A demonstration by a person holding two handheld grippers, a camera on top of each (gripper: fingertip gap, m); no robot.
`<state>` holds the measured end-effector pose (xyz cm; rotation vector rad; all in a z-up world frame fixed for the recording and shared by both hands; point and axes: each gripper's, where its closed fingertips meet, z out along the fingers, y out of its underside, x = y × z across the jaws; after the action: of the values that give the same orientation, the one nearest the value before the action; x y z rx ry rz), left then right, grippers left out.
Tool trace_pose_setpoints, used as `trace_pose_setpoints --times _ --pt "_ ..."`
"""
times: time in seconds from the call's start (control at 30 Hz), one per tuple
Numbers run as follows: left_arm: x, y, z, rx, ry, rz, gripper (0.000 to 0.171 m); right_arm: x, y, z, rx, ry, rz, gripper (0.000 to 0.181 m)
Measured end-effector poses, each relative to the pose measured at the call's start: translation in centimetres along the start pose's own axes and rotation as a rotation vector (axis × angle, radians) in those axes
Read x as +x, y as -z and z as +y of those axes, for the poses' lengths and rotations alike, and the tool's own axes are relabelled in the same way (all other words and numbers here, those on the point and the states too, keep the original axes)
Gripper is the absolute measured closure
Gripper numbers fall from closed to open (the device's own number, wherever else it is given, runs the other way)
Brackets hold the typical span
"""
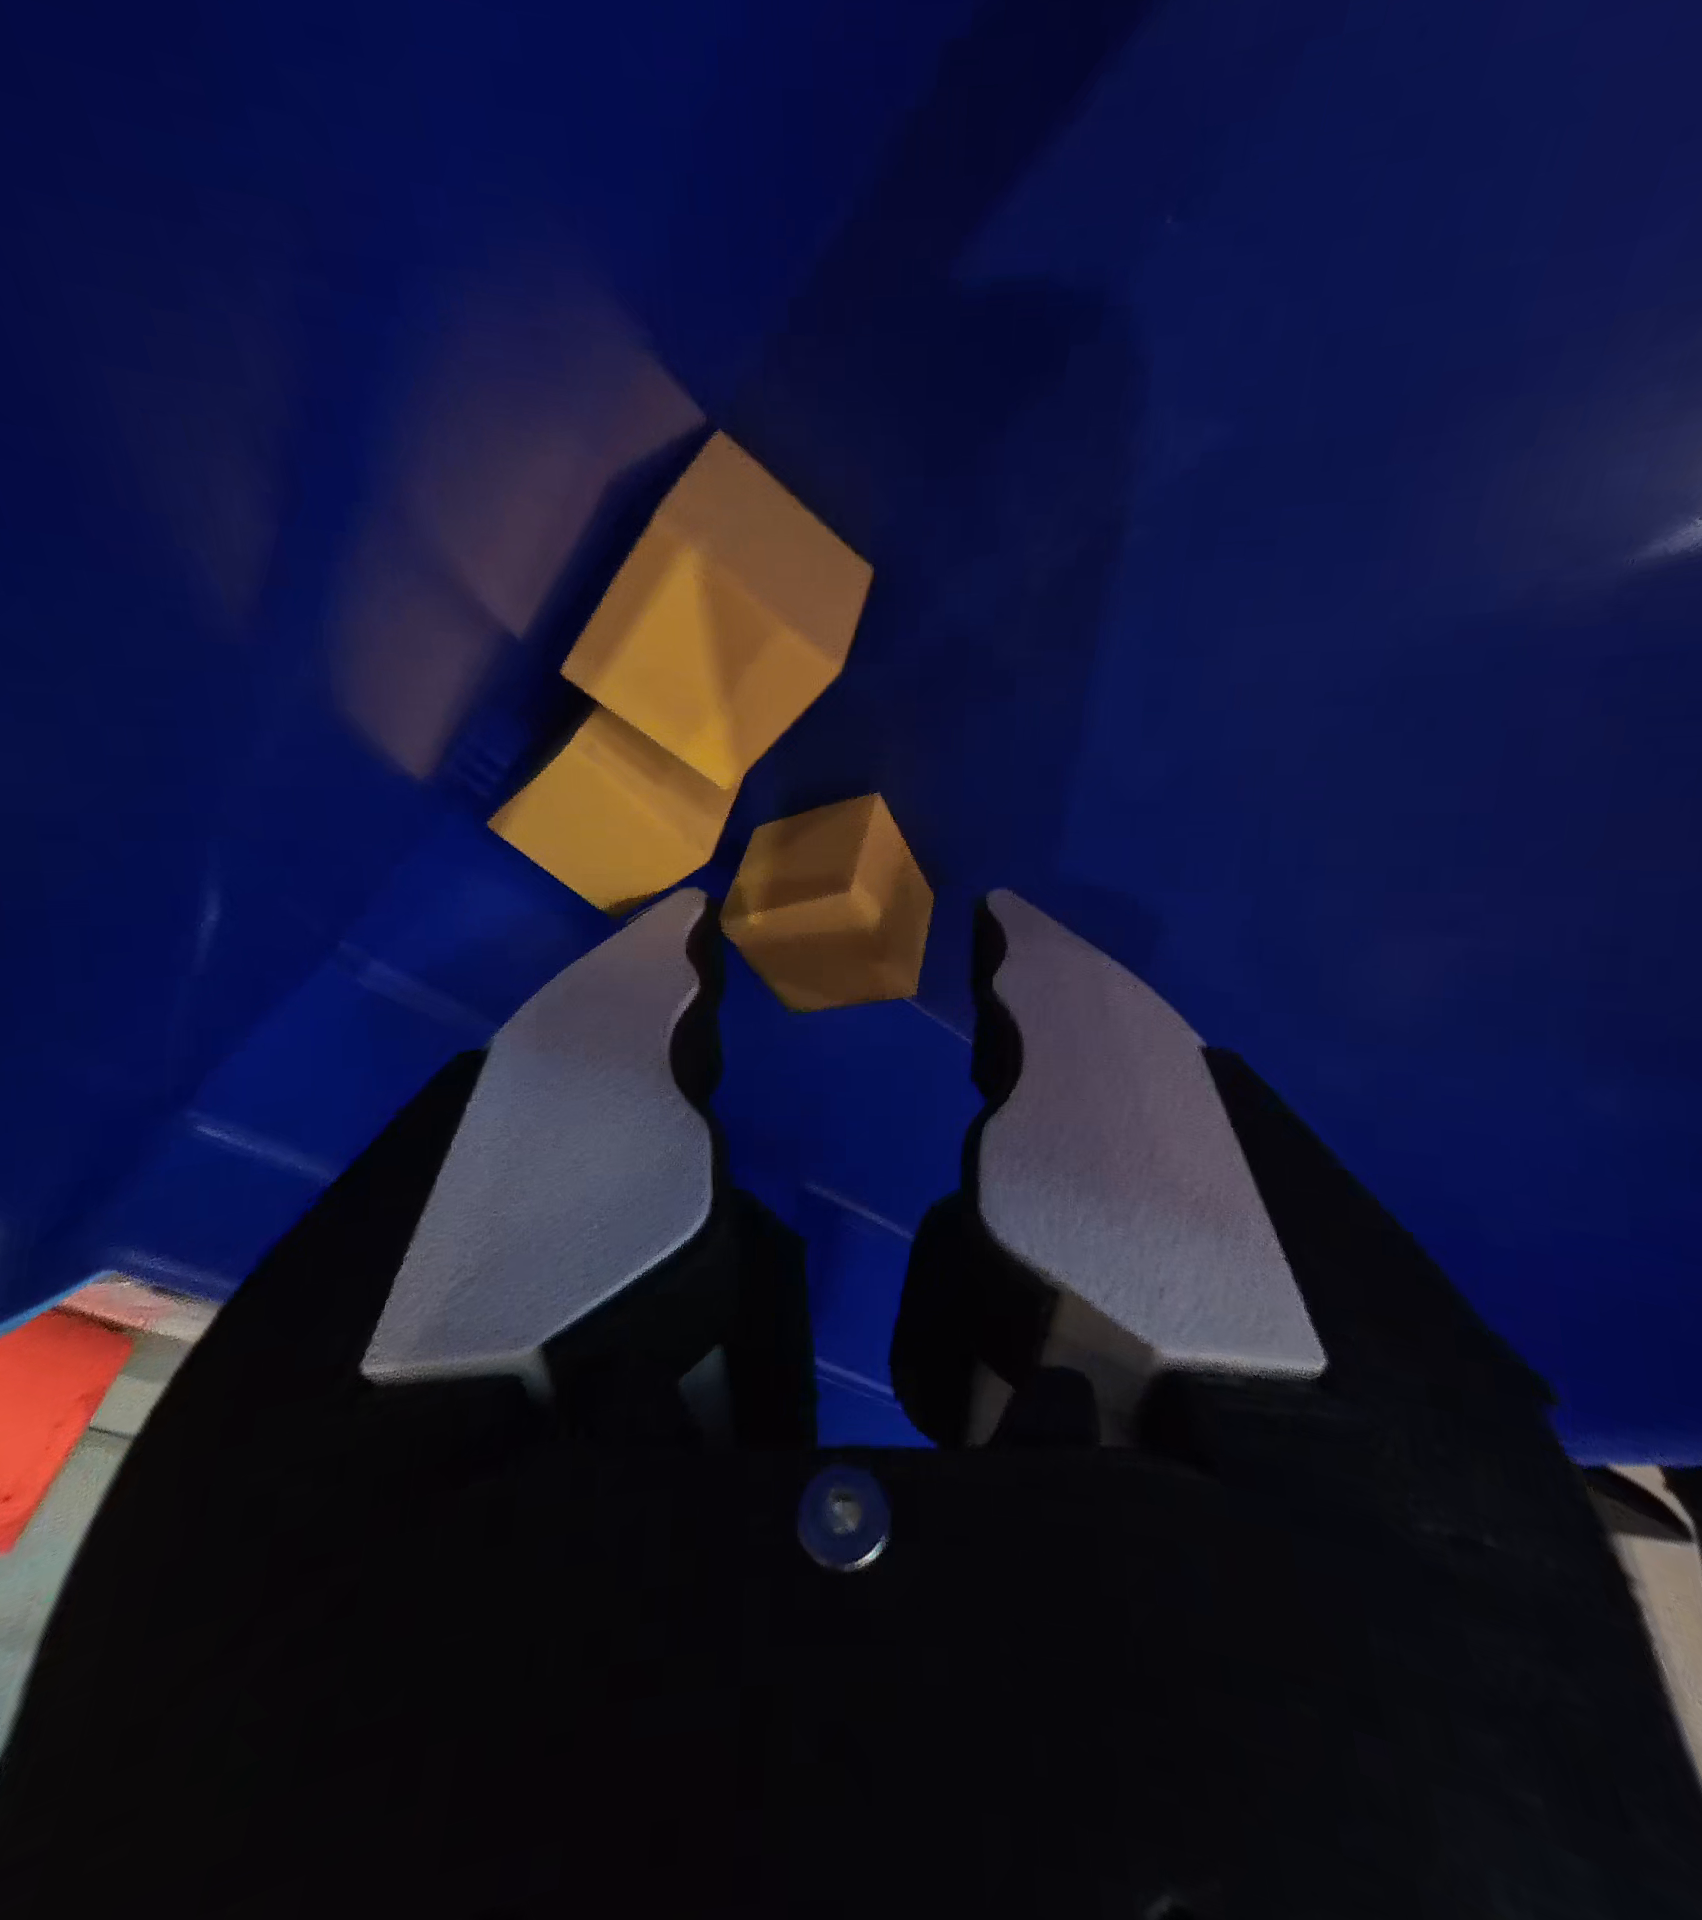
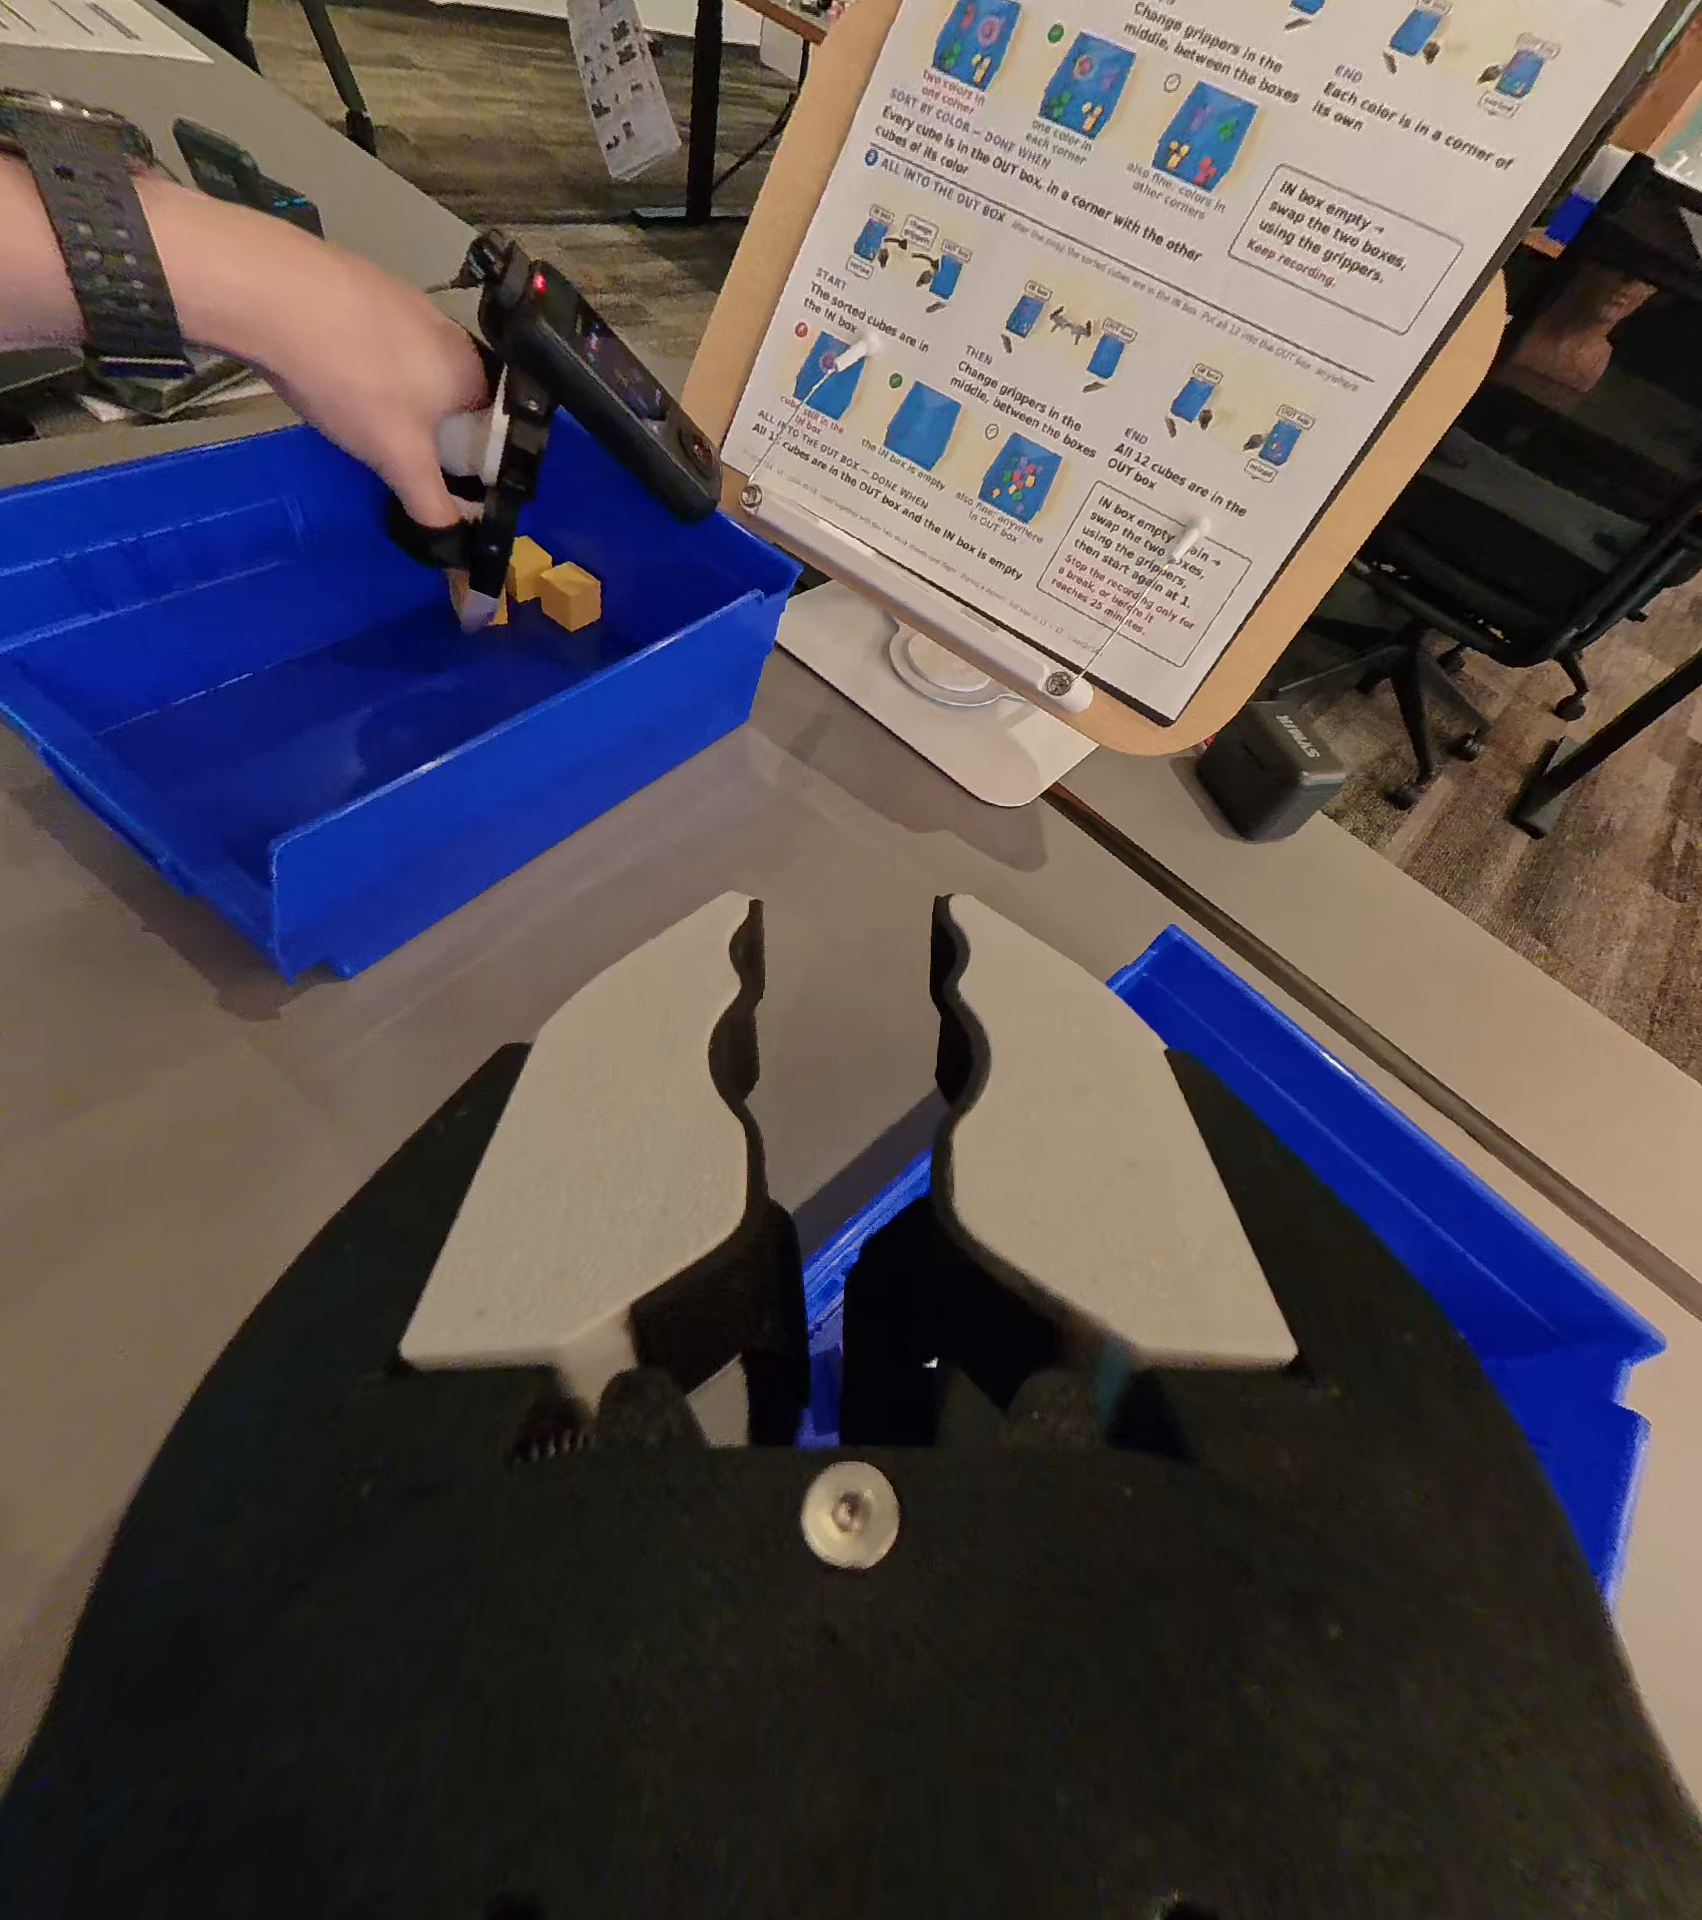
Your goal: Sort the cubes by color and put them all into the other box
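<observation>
Three yellow cubes sit clustered in a far corner of a blue bin point(image 2: 327, 831) on the worktop point(image 2: 99, 1195). Two of them point(image 1: 717, 608) point(image 1: 608, 821) touch each other against the bin wall; the third cube point(image 1: 826, 904) lies just beside them, nearer the left gripper point(image 1: 842, 925).

That gripper reaches down into the bin, held in a person's hand point(image 2: 379, 384) with a dark watch on the wrist. Its fingers point(image 1: 566, 1132) are spread apart and hold nothing; the nearest cube lies just beyond the tips, roughly in line with the gap. It appears to be lined up on that cube without a grip on it. A grip, in my judgement, would need the fingers pushed a little further forward around the cube before closing.

The right gripper point(image 2: 847, 935) hovers over bare worktop, its fingers parted and empty, above the edge of a second blue bin point(image 2: 1398, 1174) whose contents are hidden.

The worktop is smooth and grey. A printed sheet on a tan board point(image 2: 1117, 343) stands propped on a white stand behind the bins. Beyond are black office chairs point(image 2: 1553, 468) and wood-patterned floor point(image 2: 1657, 831).
</observation>
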<state>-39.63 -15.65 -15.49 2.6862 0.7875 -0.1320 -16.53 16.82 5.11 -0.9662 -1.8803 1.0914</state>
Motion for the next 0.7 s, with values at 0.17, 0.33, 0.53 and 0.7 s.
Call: trace_pose_setpoints --times 0.17,0.33,0.53,0.7 --pt "-0.1 0.0 0.2 0.011 0.026 0.001 0.135 -0.1 0.4 -0.3 0.014 0.011 0.002 0.151" --pt "1.8 1.2 0.3 0.078 0.005 0.07 0.138 -0.1 0.7 -0.5 0.023 0.019 0.007 0.152" --pt "6.4 4.7 1.9 0.201 -0.111 0.147 0.138 -2.0 -0.7 0.0 -0.007 0.043 -0.047 0.152" --pt "13.4 11.1 2.4 0.503 -0.18 0.53 0.138 -6.0 -3.3 -0.2 0.021 0.079 -0.172 0.149"
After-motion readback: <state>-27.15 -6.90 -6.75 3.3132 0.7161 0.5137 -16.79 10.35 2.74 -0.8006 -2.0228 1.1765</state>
